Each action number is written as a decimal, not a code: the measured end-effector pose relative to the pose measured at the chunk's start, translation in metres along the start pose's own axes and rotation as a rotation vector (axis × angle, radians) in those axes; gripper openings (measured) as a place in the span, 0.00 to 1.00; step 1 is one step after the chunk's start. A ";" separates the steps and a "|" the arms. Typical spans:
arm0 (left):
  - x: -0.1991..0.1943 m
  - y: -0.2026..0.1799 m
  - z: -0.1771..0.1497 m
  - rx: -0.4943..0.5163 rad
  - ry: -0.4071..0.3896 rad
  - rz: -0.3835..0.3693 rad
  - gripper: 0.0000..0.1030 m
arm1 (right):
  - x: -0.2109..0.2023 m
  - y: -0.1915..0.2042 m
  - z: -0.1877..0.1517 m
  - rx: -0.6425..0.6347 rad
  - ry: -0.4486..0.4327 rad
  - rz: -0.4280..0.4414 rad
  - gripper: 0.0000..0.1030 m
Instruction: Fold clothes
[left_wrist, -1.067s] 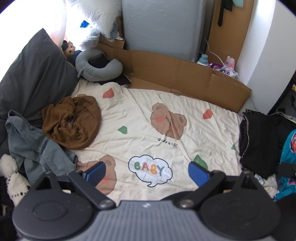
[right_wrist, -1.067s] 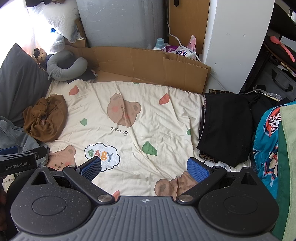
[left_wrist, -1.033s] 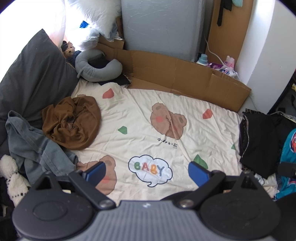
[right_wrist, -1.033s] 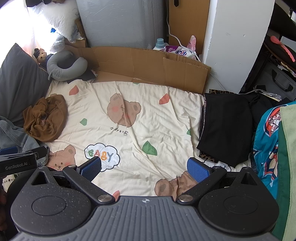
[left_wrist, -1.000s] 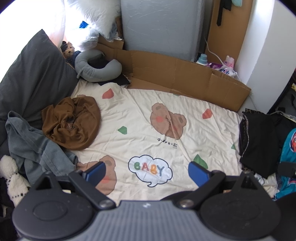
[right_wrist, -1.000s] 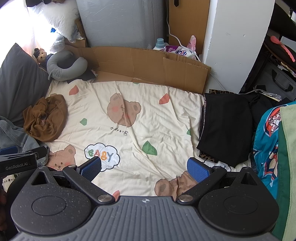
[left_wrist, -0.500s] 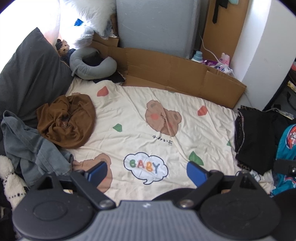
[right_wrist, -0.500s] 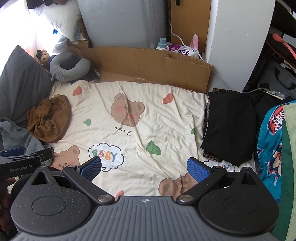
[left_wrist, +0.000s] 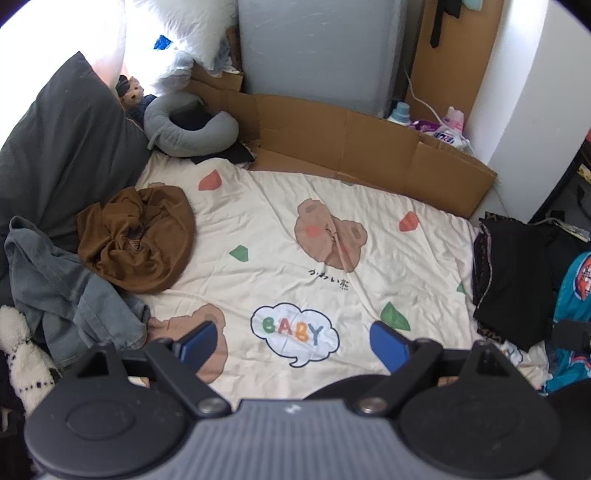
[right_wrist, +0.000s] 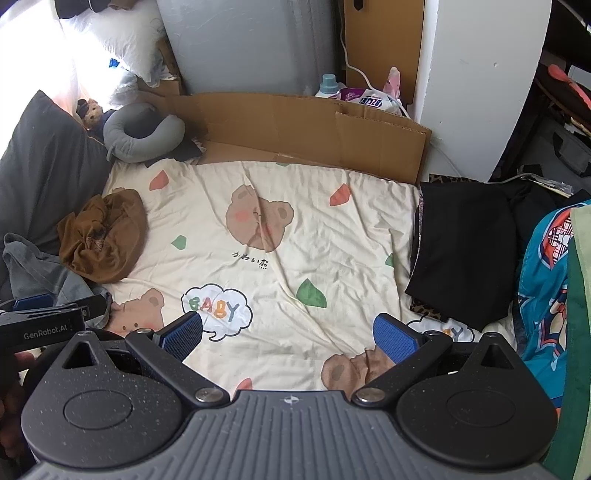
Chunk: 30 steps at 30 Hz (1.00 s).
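- Bedsheet (left_wrist: 295, 229): spread flat, filling the middle of both views.
- Crumpled garment (left_wrist: 136, 240): on the sheet's left part.
- Jeans (left_wrist: 62, 280): heaped nearer than the crumpled garment, at the sheet's left edge.
- Pillow (left_wrist: 62, 147): propped behind the jeans.
- Neck cushion (left_wrist: 184, 129): at the far left corner.
- Cardboard (left_wrist: 369, 155): along the far edge.
- Folded garment (right_wrist: 465, 254): on the sheet's right edge.

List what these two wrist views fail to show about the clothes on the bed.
- Brown garment: crumpled in both views, so its type is unclear.
- Grey garment: cut off by the left edge in the right wrist view.
- Black clothes: whether folded, unclear.
- Blue printed fabric: cut off at the right edge in both views.
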<state>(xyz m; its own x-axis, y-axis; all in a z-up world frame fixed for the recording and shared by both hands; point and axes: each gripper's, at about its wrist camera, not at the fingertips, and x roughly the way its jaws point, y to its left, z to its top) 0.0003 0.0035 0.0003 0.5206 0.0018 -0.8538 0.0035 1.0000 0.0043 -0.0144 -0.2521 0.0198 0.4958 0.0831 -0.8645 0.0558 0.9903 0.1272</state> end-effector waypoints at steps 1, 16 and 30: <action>0.000 0.000 0.000 0.000 -0.001 0.001 0.89 | 0.000 -0.001 0.000 0.003 -0.001 0.001 0.99; -0.004 0.003 -0.001 -0.019 -0.017 -0.001 0.89 | -0.002 -0.003 0.000 0.009 -0.013 0.004 0.99; -0.016 0.032 0.009 -0.077 -0.044 -0.009 0.91 | -0.013 0.008 0.008 -0.012 -0.051 -0.017 0.99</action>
<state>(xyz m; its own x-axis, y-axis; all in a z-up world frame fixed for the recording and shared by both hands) 0.0000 0.0356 0.0193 0.5576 -0.0056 -0.8301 -0.0567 0.9974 -0.0448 -0.0138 -0.2461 0.0357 0.5382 0.0608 -0.8406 0.0545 0.9928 0.1066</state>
